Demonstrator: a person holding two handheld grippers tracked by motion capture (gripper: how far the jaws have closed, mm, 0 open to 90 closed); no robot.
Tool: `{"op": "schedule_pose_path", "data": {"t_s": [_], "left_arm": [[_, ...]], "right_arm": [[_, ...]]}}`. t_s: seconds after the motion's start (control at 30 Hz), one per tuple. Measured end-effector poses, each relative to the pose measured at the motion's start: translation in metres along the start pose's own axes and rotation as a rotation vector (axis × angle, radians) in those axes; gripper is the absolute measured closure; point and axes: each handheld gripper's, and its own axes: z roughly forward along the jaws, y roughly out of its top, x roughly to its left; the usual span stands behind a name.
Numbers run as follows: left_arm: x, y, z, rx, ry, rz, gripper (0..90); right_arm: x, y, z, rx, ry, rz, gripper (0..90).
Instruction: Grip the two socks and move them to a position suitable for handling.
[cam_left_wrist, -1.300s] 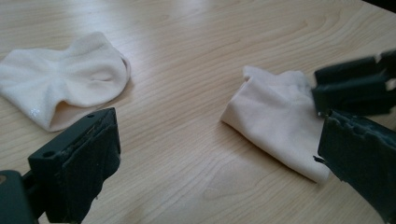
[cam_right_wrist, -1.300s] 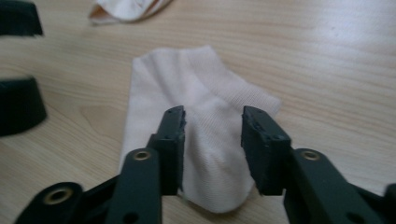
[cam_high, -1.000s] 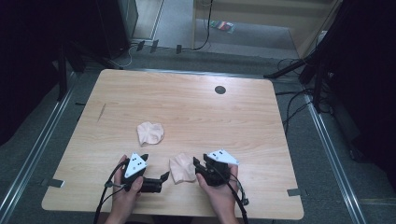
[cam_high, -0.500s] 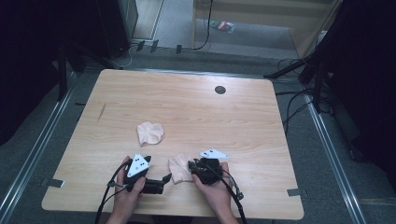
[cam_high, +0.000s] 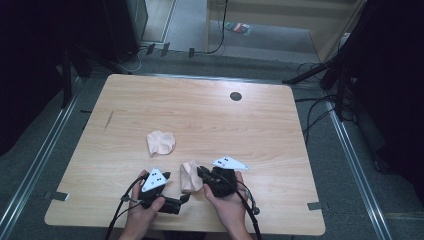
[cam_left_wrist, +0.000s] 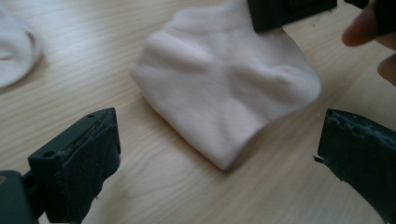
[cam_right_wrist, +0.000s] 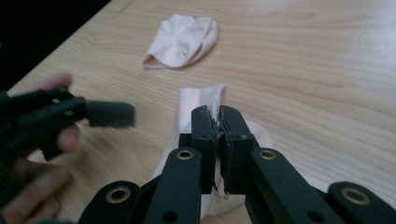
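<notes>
Light-wood bench (cam_high: 280, 130), rounded corners, a dark round grommet (cam_high: 235, 96) near its far edge. Grey carpeted floor (cam_high: 260, 45) around it, metal rails (cam_high: 35, 165) along both sides. Black cables (cam_high: 315, 112) trail at right. Pale wooden cabinet (cam_high: 290, 12) beyond; surroundings dark.

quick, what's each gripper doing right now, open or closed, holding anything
Left gripper: open, holding nothing, jaws either side of the near sock.
Right gripper: jaws just closed, shut on the near sock.
</notes>
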Motion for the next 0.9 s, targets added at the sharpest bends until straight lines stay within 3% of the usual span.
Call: {"op": "schedule_pose_path", "data": {"t_s": [0.1,0.2,0.3,0.33,0.43,0.53,0.57,0.6,0.67,0.73,0.8,0.83,0.9], "left_arm": [[-0.006,0.002,0.006,0.034,0.009,-0.017,0.0],[-0.008,0.004,0.013,0.096,0.059,-0.048,0.4],[-0.007,0.006,0.016,0.109,0.074,-0.081,9.4],[-0.007,0.006,0.017,0.105,0.068,-0.088,16.4],[-0.008,0.007,0.017,0.099,0.054,-0.060,37.7],[-0.007,0.006,0.014,0.078,0.045,-0.029,71.4],[-0.006,0.006,0.011,0.067,0.055,-0.020,75.9],[-0.005,0.007,0.008,0.051,0.070,-0.014,81.5],[-0.003,0.008,-0.006,0.009,0.149,0.015,87.9],[-0.002,0.010,-0.023,-0.042,0.256,0.052,88.1],[-0.003,0.012,-0.036,-0.077,0.334,0.097,88.0],[-0.005,0.013,-0.045,-0.102,0.383,0.136,87.8],[-0.009,0.013,-0.044,-0.063,0.391,0.193,83.4]], "right_arm": [[0.008,0.005,-0.005,-0.015,0.013,-0.003,86.3],[0.014,0.009,-0.011,-0.023,0.027,0.000,86.3],[0.019,0.012,-0.015,-0.033,0.041,-0.006,86.3],[0.021,0.014,-0.017,-0.038,0.046,-0.011,86.3],[0.027,0.017,-0.020,-0.049,0.062,-0.022,86.3],[0.031,0.020,-0.025,-0.063,0.076,-0.020,86.3],[0.031,0.020,-0.026,-0.064,0.077,-0.021,86.3],[0.031,0.020,-0.026,-0.072,0.075,-0.024,86.3],[0.029,0.021,-0.026,-0.090,0.079,-0.025,86.4],[0.029,0.021,-0.025,-0.118,0.093,-0.032,86.9],[0.031,0.020,-0.024,-0.133,0.117,-0.046,87.1],[0.032,0.020,-0.023,-0.138,0.126,-0.056,87.1],[0.031,0.017,-0.016,-0.128,0.110,-0.065,87.2]]}}
